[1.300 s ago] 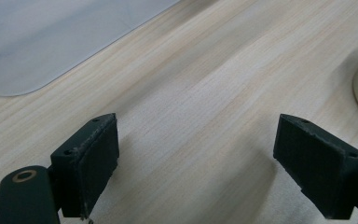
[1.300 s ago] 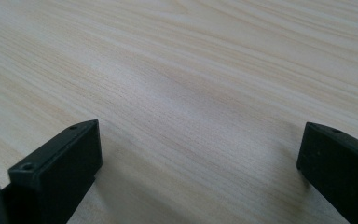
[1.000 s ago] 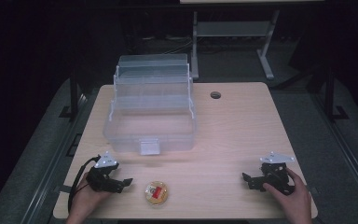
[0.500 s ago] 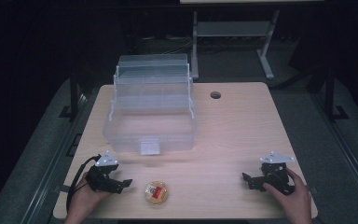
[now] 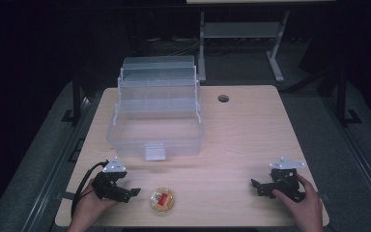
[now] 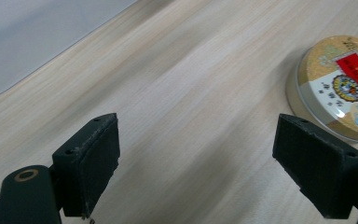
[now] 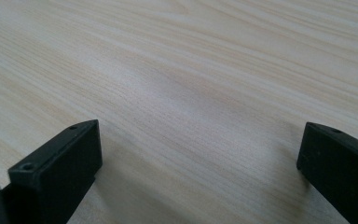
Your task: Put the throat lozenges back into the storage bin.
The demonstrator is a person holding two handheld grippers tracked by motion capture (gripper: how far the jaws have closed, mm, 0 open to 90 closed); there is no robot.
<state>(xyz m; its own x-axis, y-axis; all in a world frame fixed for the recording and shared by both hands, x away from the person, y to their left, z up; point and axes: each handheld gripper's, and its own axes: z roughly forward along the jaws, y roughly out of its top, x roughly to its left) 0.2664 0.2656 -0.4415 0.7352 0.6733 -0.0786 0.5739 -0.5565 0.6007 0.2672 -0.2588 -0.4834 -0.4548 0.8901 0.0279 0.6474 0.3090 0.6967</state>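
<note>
A small round tin [image 5: 163, 200] with a gold lid and a red label lies near the table's front edge; the left gripper view shows the tin [image 6: 336, 88] at the upper right, just beyond the right jaw. My left gripper [image 5: 131, 193] rests on the table to the tin's left, open, nothing between its jaws. In its own view the left gripper [image 6: 205, 158] spans bare wood. My right gripper [image 5: 256, 186] sits at the front right, held by a hand, open and empty. In the right gripper view the right gripper [image 7: 196, 158] has only tabletop between its jaws.
A clear plastic tiered box [image 5: 155, 118] stands open at the table's back left, its latch facing the front. A round cable hole [image 5: 223, 98] sits in the back of the wooden table [image 5: 241, 145]. A metal desk frame [image 5: 241, 34] stands behind.
</note>
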